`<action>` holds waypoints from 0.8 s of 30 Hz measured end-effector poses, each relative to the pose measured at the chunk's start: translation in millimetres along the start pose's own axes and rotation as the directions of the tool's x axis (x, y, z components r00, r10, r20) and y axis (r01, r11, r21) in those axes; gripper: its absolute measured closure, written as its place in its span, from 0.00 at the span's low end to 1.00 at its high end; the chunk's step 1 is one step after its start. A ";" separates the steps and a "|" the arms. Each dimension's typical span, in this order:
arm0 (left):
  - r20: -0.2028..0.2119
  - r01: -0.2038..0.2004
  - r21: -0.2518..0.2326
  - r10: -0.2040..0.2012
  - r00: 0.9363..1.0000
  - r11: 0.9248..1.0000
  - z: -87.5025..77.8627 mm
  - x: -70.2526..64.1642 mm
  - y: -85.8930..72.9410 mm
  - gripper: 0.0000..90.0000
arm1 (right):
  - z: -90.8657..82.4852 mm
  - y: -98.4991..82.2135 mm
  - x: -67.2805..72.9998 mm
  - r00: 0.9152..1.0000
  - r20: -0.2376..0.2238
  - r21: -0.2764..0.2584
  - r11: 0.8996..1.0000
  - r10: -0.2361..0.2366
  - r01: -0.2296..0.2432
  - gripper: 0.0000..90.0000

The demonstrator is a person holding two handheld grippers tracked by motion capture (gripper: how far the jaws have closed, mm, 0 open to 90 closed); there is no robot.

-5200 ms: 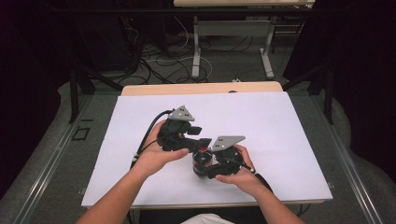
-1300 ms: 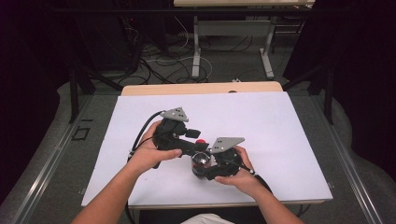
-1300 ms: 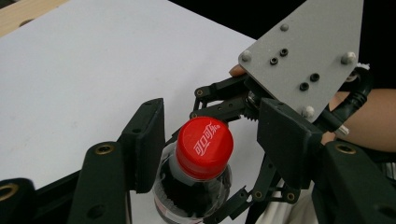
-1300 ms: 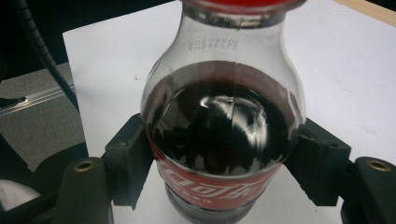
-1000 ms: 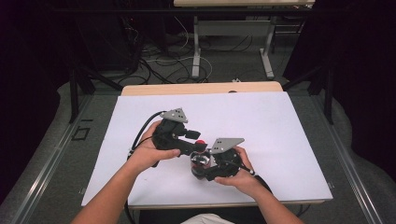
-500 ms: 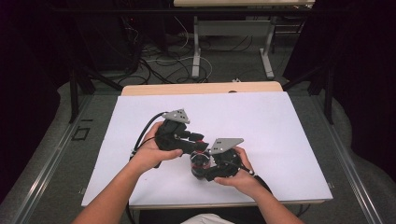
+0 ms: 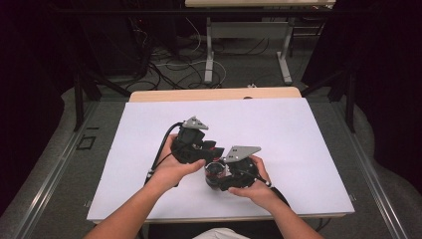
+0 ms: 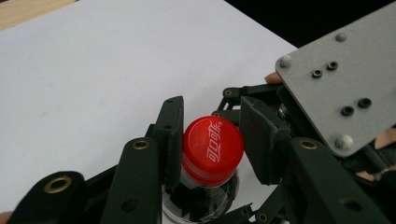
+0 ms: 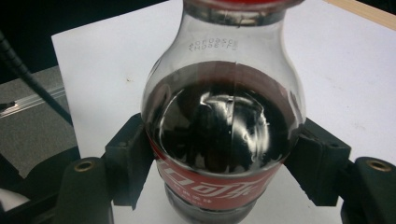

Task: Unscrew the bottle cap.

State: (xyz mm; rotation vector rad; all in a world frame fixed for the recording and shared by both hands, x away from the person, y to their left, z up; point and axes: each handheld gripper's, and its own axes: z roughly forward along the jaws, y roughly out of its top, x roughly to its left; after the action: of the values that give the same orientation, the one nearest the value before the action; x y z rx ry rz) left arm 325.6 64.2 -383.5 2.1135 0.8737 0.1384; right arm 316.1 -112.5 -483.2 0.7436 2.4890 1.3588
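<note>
Right gripper [image 9: 219,154] fingers clamped on upright cola bottle [image 9: 224,121] at its belly; left gripper [image 8: 212,149] fingers just closed onto red cap [image 8: 212,149] straight above, along bottle's axis.

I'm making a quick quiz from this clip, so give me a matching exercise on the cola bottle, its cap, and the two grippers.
Things:
1. round red plastic cap
2. clear plastic cola bottle
3. white table top
4. grey three-cornered plate

States or places:
a. gripped around its body by the right gripper
b. bare, beyond both hands
c. mounted on top of a gripper
d. clamped by the left gripper

Pairs: 1-d, 2-a, 3-b, 4-c
</note>
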 end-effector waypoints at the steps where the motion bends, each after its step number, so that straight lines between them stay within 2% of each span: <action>1: -0.017 0.009 -0.003 -0.009 1.000 1.000 0.5 -1.5 -0.2 0.69 | -0.1 0.0 0.1 1.000 -0.004 0.006 1.000 0.006 -0.006 0.33; 5: -0.054 0.089 -0.011 -0.089 0.995 0.996 2.6 -6.0 -0.8 0.69 | 0.8 -0.8 -0.5 1.000 0.004 0.002 1.000 0.003 -0.003 0.33; 6: -0.056 0.082 -0.006 -0.082 0.995 0.997 2.7 -5.3 -0.4 0.69 | 1.4 -1.2 -0.7 1.000 0.012 0.003 1.000 -0.003 0.003 0.33; 8: -0.060 0.097 -0.006 -0.097 0.993 0.995 3.3 -5.7 -0.3 0.69 | 1.0 -1.0 -0.9 1.000 0.011 0.014 1.000 -0.005 0.005 0.33; 11: -0.031 0.067 -0.017 -0.068 0.997 0.998 2.9 -1.5 -0.9 0.63 | 0.2 -0.9 -2.1 1.000 0.017 -0.007 1.000 0.000 0.000 0.33; 13: 0.002 0.065 -0.031 -0.065 0.998 0.997 3.1 1.4 -1.3 0.60 | -0.9 -0.5 -1.4 1.000 0.014 0.001 1.000 0.009 -0.009 0.33; 14: 0.016 0.071 -0.037 -0.071 0.997 0.997 3.0 2.9 -1.5 0.55 | -1.3 -0.1 -2.2 1.000 0.008 -0.009 1.000 -0.009 0.009 0.33; 15: 0.027 0.073 -0.046 -0.071 0.997 0.996 2.6 3.7 -1.7 0.55 | -1.3 -0.1 -2.2 1.000 0.008 -0.009 1.000 -0.009 0.009 0.33; 16: 0.030 0.059 -0.041 -0.058 0.998 0.997 0.3 5.1 -1.8 0.54 | -1.5 0.1 -1.4 1.000 0.004 -0.011 1.000 0.003 -0.003 0.33; 18: 0.065 0.036 -0.062 -0.032 0.997 0.997 -2.4 7.3 -2.2 0.52 | -1.0 -0.2 -1.7 1.000 0.000 -0.009 1.000 -0.006 0.006 0.33; 19: 0.070 0.034 -0.064 -0.029 0.997 0.997 -4.2 7.3 -2.3 0.52 | -0.6 -0.1 -1.8 1.000 -0.008 -0.005 1.000 -0.008 0.008 0.33; 21: 0.073 0.001 -0.054 0.003 0.997 0.999 -7.3 8.5 -2.1 0.51 | -0.7 -0.4 -1.5 1.000 -0.021 -0.002 1.000 0.000 0.000 0.33; 24: 0.114 -0.046 -0.051 0.051 0.992 0.998 -11.1 11.1 -2.2 0.52 | -1.1 -0.1 -2.0 0.999 -0.034 -0.001 1.000 -0.001 0.001 0.33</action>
State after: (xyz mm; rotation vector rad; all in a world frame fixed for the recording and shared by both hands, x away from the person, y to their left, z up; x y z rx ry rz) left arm 328.6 79.4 -380.0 2.0767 0.7444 0.0616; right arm 317.3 -114.4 -482.7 0.7251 2.5139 1.3832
